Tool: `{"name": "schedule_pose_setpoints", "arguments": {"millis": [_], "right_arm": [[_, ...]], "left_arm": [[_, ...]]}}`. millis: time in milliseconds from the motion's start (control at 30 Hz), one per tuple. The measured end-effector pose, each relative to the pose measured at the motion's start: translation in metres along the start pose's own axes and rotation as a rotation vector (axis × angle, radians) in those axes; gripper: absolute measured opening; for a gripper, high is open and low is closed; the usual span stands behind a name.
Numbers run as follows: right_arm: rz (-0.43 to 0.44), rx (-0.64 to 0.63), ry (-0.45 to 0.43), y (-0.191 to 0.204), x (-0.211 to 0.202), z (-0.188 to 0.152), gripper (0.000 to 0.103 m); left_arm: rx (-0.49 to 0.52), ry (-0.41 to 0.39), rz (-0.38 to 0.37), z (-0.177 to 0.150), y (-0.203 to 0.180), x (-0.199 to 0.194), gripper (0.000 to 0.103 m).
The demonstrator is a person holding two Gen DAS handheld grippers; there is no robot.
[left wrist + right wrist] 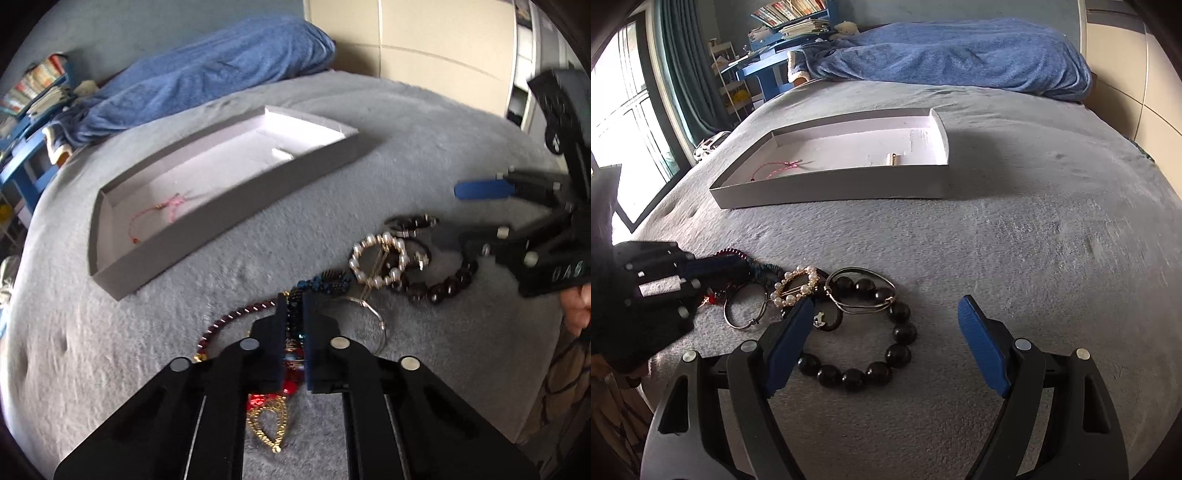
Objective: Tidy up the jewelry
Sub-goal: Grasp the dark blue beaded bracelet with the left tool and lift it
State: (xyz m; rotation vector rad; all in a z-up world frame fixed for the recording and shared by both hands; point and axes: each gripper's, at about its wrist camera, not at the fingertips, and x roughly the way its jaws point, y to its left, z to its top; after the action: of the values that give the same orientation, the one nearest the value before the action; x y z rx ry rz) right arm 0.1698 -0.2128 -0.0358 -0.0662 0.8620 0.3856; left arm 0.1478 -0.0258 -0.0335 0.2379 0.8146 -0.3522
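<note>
A heap of jewelry lies on the grey bed cover. My left gripper is shut on a dark blue beaded strand that runs between its pads. Under it lie a dark red beaded strand, red beads and a gold pendant. A pearl ring, a black bead bracelet and thin bangles lie beside them. My right gripper hangs open over the black bracelet. The shallow grey tray holds a pink string bracelet and a small gold piece.
A blue blanket is bunched at the far end of the bed. Blue shelves with books stand beyond it, next to a window with a curtain. A person's hand shows at the right edge.
</note>
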Motion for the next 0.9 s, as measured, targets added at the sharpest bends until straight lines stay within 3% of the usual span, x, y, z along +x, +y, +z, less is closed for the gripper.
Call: {"name": "schedule_pose_setpoints", "arguments": {"millis": [233,667,900], "right_arm": [[0.007,-0.01,-0.012,0.006,-0.001,0.002,0.079],[0.008,-0.138,-0.001,0.043,0.011,0.007,0.079],[0.016,0.031,0.004,0.009,0.01,0.011,0.078]], "left_arm": [[-0.14,-0.112,-0.019,0.01,0.03,-0.031,0.008],[-0.278,-0.195,-0.017,0.006,0.071,-0.061,0.008],[-0.323,-0.229,-0.004,0.006,0.086,-0.072,0.008]]}}
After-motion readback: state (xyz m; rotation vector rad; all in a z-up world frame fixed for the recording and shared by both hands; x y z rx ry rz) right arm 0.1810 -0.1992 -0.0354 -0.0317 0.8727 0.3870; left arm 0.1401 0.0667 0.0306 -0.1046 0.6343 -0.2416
